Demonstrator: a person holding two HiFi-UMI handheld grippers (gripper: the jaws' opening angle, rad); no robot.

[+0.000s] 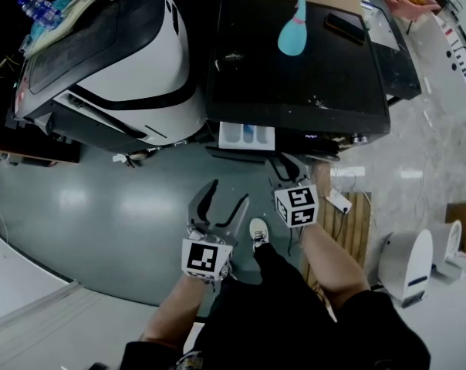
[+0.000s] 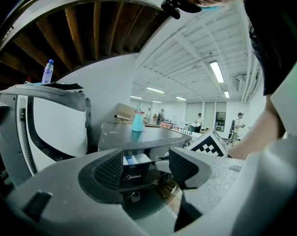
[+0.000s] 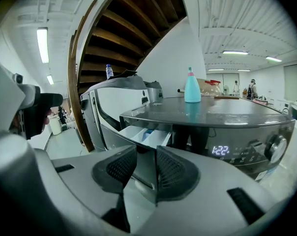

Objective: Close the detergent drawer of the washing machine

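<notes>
Grey polished floor [image 1: 102,206] lies beneath the left gripper [image 1: 228,193], which hangs released and empty, behind and to the left of the right gripper [image 3: 138,170]. That one's jaws stand half apart, clamping nothing. Just ahead of it the detergent drawer [image 3: 144,134] juts from the washing machine [image 1: 295,75], its front corner showing in the gap. A square, level push on the front panel, straight along the slide, probably seats it best.
</notes>
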